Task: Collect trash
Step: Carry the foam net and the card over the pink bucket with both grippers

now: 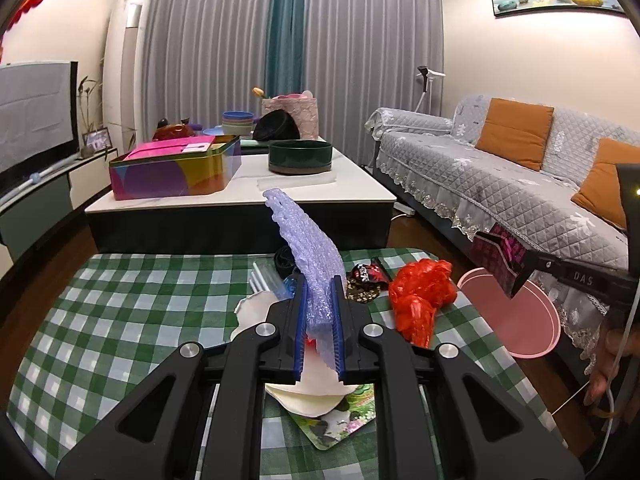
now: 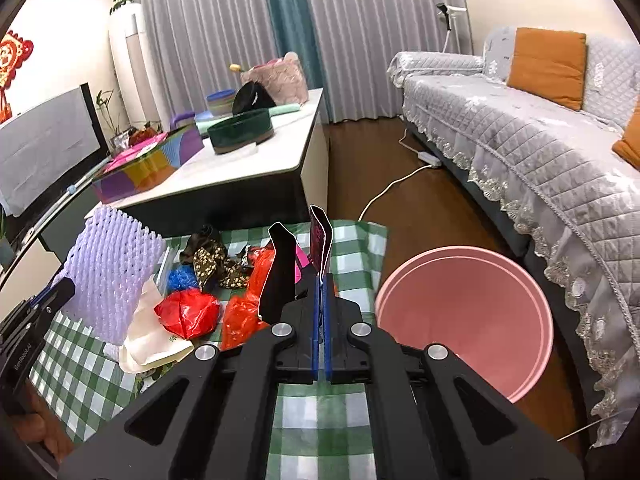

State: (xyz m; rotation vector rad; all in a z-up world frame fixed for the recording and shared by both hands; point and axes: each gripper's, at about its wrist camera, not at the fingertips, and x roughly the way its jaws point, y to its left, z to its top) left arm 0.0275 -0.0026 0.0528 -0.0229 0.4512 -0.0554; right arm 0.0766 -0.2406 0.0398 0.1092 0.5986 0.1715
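My left gripper (image 1: 320, 292) is shut on a lilac foam net sleeve (image 1: 308, 240), which sticks up from between its blue pads above the green checked table (image 1: 120, 300). The same sleeve (image 2: 114, 276) shows at the left of the right wrist view. My right gripper (image 2: 322, 280) is shut on a thin dark wrapper (image 2: 320, 240) with pink print, held up beside the pink bin (image 2: 464, 312). In the left wrist view that wrapper (image 1: 500, 258) hangs over the pink bin (image 1: 516, 320). More trash lies on the cloth: red plastic bags (image 2: 188, 312), a floral scrap (image 2: 212, 260), a blue piece (image 2: 182, 278).
A low white coffee table (image 1: 256, 196) with a colourful tin (image 1: 176, 168) and a dark green bowl (image 1: 300, 156) stands beyond the checked table. A grey covered sofa (image 2: 540, 152) with orange cushions runs along the right. A white cable (image 2: 392, 188) lies on the wooden floor.
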